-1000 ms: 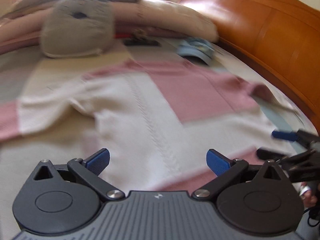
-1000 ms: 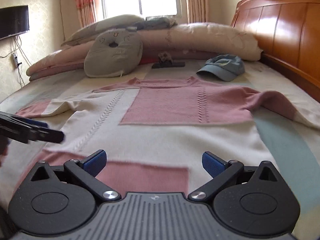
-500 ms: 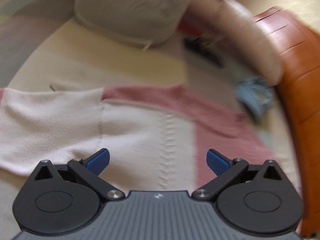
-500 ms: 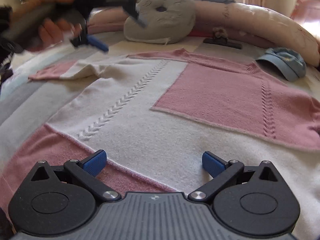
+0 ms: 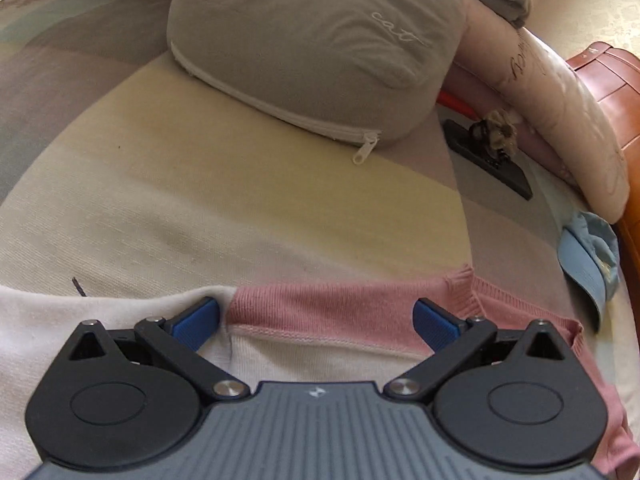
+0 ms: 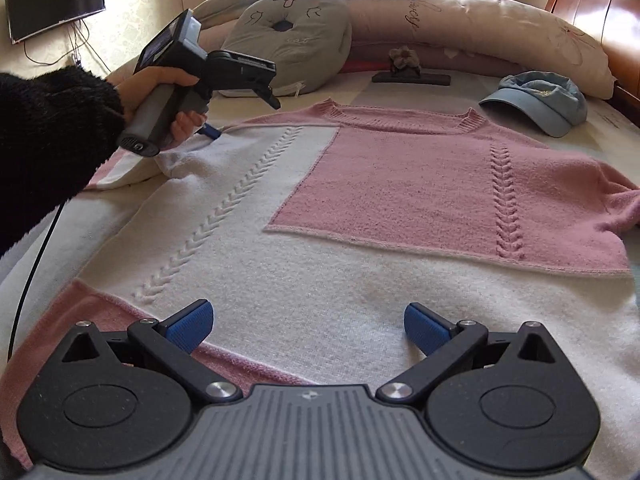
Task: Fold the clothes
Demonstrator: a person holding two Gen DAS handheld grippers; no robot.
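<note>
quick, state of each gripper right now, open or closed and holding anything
Left gripper: open, holding nothing, low over the shoulder edge of the sweater.
Right gripper: open, holding nothing, over the sweater's bottom hem.

Soft daylight from the far window; sharp frames, fisheye-bent edges.

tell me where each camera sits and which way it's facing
Left wrist: rides on the left tongs, low at the sweater shoulder and collar, facing the grey cushion; only its own open blue fingers show.
Right wrist: rides on the right tongs, low over the sweater hem, facing up the bed toward the window; its open fingers, the left tongs and the hand in a black sleeve show.
Shared: sweater, cushion, blue cap, wooden headboard.
</note>
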